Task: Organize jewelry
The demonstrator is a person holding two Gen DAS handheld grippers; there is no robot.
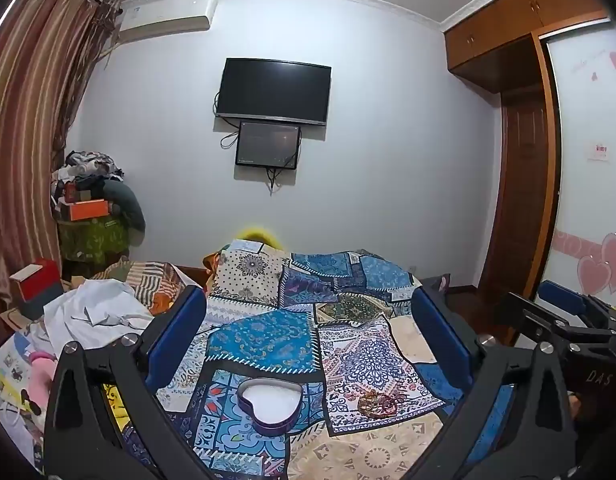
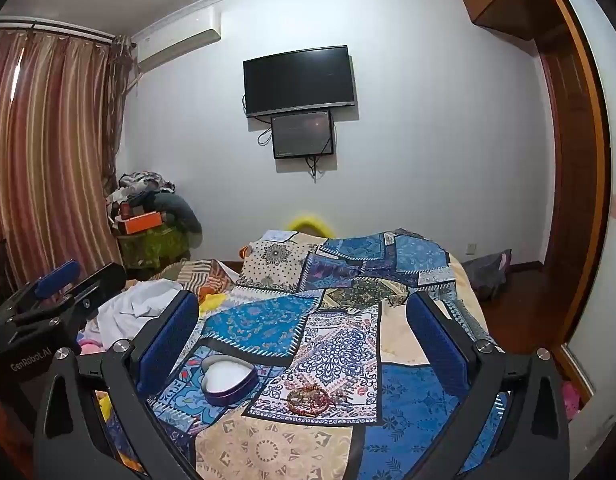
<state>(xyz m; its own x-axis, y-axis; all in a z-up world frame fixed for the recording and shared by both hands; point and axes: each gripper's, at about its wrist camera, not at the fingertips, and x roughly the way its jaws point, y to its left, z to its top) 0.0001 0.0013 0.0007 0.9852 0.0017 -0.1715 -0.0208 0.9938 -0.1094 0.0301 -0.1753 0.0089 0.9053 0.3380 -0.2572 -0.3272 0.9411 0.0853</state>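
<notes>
**Bedroom, patchwork bed, open tin and loose jewelry**

A white-walled bedroom holds a bed covered in a blue-and-cream patchwork spread. A dark television hangs on the far wall, striped curtains on the left. Near the bed's near edge sits an open heart-shaped tin, its white lining bare. Just right of it, apart from it, lies a tangled heap of jewelry. The left gripper and right gripper hover above, jaws spread wide, holding nothing.

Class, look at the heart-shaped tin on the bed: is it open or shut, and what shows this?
Open. The heart-shaped tin has no lid on it; its white inside shows in both wrist views. The jewelry lies outside it on the patchwork bedspread.
</notes>
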